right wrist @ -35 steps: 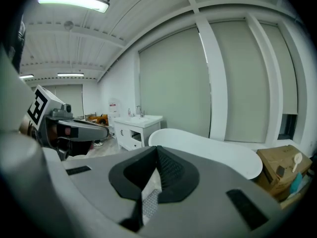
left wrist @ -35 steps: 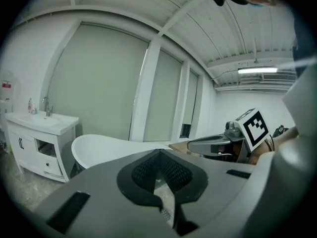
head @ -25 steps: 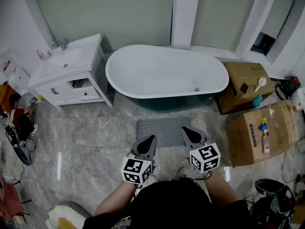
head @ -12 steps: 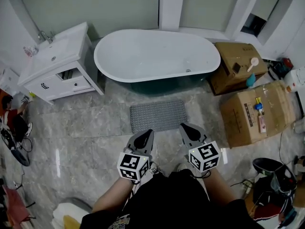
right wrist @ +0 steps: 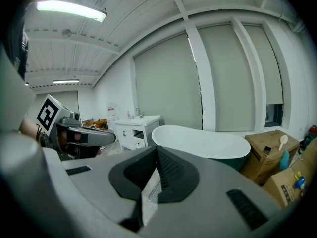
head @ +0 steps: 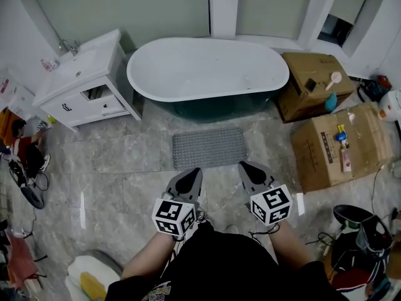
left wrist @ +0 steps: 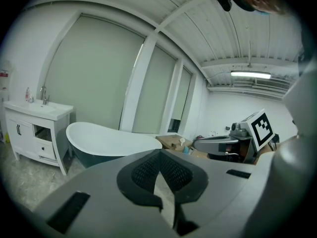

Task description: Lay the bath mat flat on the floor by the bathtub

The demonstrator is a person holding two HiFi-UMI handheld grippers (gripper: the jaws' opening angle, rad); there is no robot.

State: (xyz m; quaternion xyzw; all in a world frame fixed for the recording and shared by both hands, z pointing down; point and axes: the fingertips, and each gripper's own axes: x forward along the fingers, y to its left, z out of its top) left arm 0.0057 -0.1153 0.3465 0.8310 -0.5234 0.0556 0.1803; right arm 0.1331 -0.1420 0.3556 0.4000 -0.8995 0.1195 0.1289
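The grey bath mat lies flat on the marble floor, right in front of the white bathtub. Both grippers hover side by side just short of the mat's near edge, close to the person's body. My left gripper is shut with nothing in it, and my right gripper is shut and empty too. In the left gripper view the jaws of the left gripper meet at the tip, with the bathtub beyond. In the right gripper view the right gripper points at the bathtub.
A white vanity with a sink stands left of the tub. Two cardboard boxes crowd the floor to the right, with a black bin nearer. A person sits at the far left among cables.
Both grippers have drawn back from the mat's near edge toward the person's body. The mat stays flat where it was.
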